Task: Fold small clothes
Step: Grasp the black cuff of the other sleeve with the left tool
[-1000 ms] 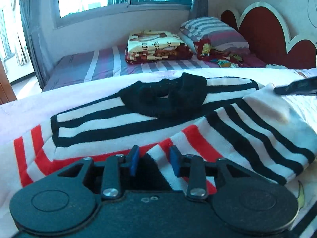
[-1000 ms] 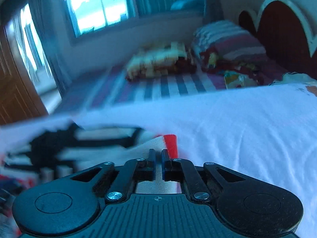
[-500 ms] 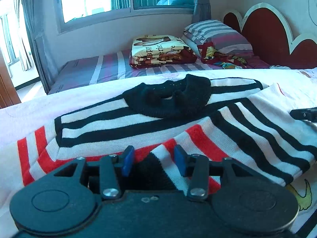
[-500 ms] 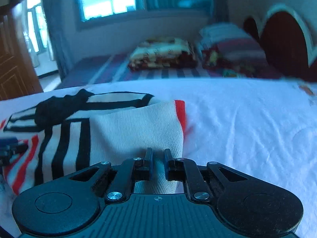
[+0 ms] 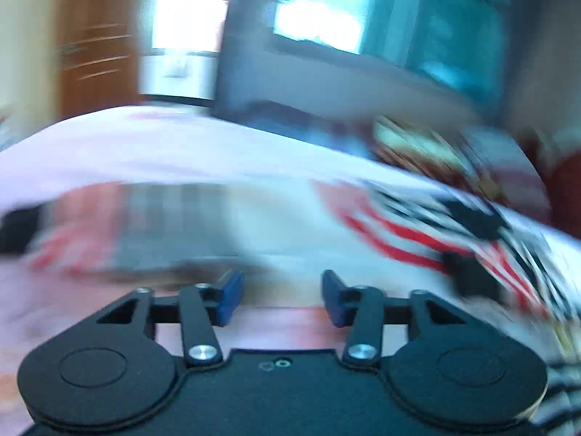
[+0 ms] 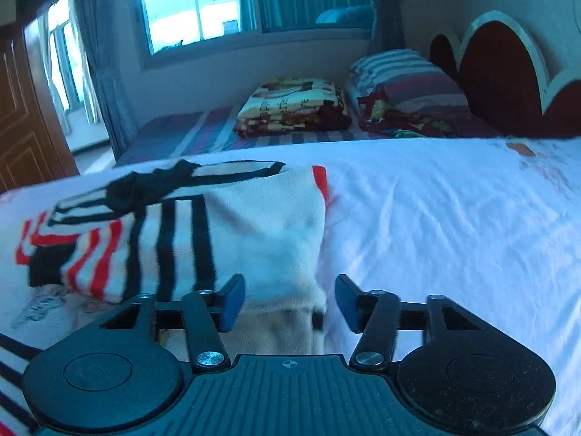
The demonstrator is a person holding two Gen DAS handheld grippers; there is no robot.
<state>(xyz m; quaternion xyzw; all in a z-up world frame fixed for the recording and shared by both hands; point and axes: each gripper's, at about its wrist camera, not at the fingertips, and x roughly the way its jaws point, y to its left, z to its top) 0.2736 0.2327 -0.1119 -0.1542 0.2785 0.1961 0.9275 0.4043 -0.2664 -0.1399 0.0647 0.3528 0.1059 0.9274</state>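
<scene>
A small striped sweater (image 6: 189, 232), white with black and red stripes and a black collar, lies folded on the white bed sheet (image 6: 454, 225). My right gripper (image 6: 288, 299) is open, its jaws on either side of the sweater's near white edge. The left wrist view is badly blurred. There my left gripper (image 5: 281, 298) is open and empty over the sheet, and the sweater (image 5: 454, 229) lies to its right.
A folded patterned blanket (image 6: 294, 107) and a striped pillow (image 6: 403, 76) lie on the far bed under the window. A red and white headboard (image 6: 504, 76) is at the right. A wooden door (image 6: 25, 116) stands at the left.
My right gripper has opened and let go of the sweater's white edge. My left gripper has opened wider and swung left, away from the sweater.
</scene>
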